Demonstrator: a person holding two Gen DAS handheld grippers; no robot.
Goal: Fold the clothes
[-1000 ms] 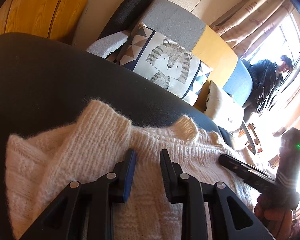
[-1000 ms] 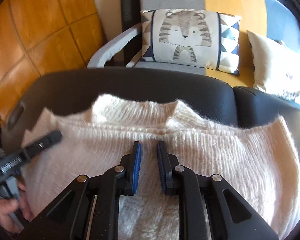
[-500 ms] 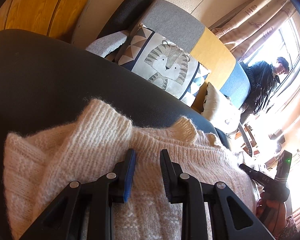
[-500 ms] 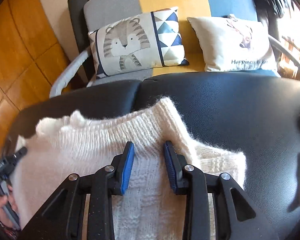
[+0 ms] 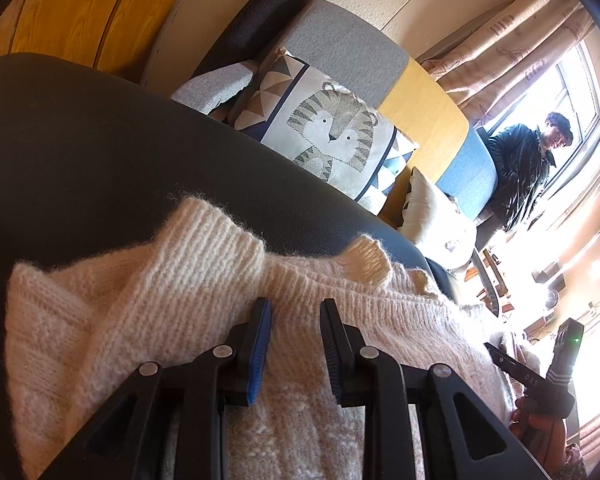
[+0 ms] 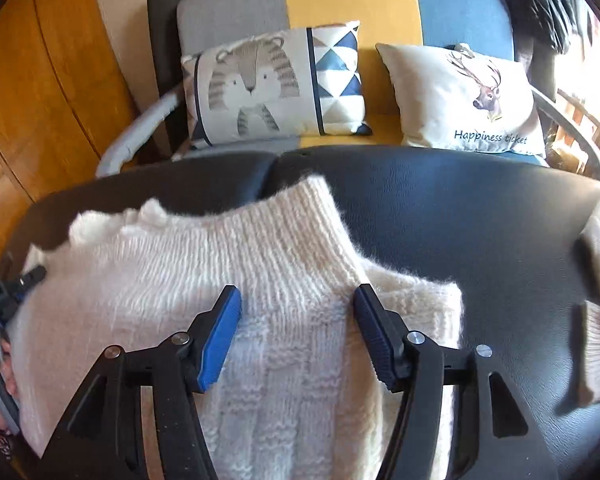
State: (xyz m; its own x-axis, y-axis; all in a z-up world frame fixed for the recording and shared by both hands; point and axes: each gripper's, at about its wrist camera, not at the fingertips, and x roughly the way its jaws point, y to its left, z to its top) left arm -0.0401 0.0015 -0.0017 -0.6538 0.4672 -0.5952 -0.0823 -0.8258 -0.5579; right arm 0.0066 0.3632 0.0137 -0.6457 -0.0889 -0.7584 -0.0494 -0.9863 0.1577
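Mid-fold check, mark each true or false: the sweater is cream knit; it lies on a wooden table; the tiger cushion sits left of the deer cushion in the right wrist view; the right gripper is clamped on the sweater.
1. The sweater is cream knit. True.
2. It lies on a wooden table. False: it lies on a black padded surface.
3. The tiger cushion sits left of the deer cushion. True.
4. The right gripper is clamped on the sweater. False: its jaws are opening, pads clear of the knit.
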